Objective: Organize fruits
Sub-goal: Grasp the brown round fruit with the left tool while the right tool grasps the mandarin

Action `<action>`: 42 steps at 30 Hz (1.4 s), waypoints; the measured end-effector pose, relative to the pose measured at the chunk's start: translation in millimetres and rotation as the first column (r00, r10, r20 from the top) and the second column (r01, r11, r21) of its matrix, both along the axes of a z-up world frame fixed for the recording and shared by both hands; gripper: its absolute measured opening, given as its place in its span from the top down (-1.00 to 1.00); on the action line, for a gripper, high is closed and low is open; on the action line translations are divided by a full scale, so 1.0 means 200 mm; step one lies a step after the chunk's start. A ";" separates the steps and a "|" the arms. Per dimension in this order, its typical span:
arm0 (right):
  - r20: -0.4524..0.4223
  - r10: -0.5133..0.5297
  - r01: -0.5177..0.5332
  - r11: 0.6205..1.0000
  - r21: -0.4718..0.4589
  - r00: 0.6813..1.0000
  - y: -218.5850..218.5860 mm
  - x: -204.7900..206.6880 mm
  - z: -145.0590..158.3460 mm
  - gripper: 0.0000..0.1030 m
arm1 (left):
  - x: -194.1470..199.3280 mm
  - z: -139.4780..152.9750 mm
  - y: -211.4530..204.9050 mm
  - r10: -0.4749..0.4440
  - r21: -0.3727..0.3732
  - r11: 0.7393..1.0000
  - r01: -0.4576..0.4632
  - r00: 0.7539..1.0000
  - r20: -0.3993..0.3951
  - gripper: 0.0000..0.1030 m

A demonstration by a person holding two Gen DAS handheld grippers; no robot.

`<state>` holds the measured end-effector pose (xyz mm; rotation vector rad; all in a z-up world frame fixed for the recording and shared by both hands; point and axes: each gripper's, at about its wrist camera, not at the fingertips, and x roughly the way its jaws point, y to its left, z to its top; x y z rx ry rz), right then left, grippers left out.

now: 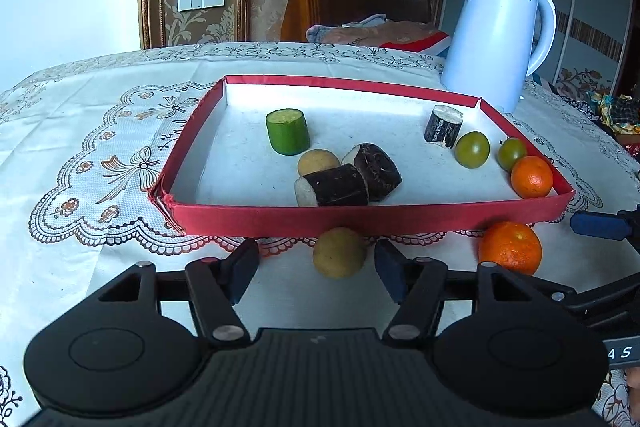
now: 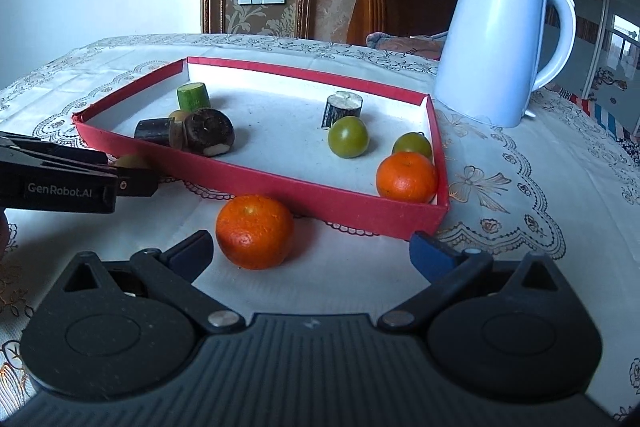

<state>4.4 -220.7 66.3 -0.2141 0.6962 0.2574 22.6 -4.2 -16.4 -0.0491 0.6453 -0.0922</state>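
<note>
I hold my left claw (image 1: pixel 316 277) with its jaws apart around the yellowish round fruit (image 1: pixel 339 253), pads on either side but not pressing it, because that fruit sits on the tablecloth (image 1: pixel 100 267) just outside the near wall of the red tray (image 1: pixel 360 219) and, I judge, belongs inside. My right claw (image 2: pixel 310 253) also stands wide apart and empty, with the loose orange (image 2: pixel 254 231) between its fingers toward the left one, likewise just near of the tray. That orange is bright, dimpled and whole. A second orange (image 2: pixel 406 177) lies in the tray's near right corner, beside two green fruits.
</note>
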 end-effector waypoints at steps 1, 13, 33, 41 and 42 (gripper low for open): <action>-0.004 -0.009 0.009 1.000 -0.004 1.000 0.01 0.01 0.00 -1.00 | 0.00 0.00 0.00 0.001 0.000 1.000 -0.001 1.000 0.000 -0.24; -0.115 -0.095 0.101 0.994 0.049 0.989 0.04 0.11 -0.03 -1.00 | 0.01 0.00 0.01 0.025 -0.004 1.000 -0.025 1.000 0.003 -0.24; -0.058 0.022 -0.019 0.999 0.051 0.998 0.10 0.07 -0.02 -0.04 | 0.00 0.00 0.01 0.019 -0.003 1.000 -0.019 1.000 0.007 -0.28; -0.044 0.046 -0.043 0.997 0.065 0.998 0.11 0.05 -0.01 0.20 | 0.00 0.00 0.01 0.000 -0.008 1.000 0.000 1.000 0.016 -0.01; -0.043 0.045 -0.042 0.997 0.069 0.998 0.11 0.05 -0.01 0.20 | -0.01 0.00 0.00 -0.006 -0.006 1.000 0.006 1.000 0.018 0.03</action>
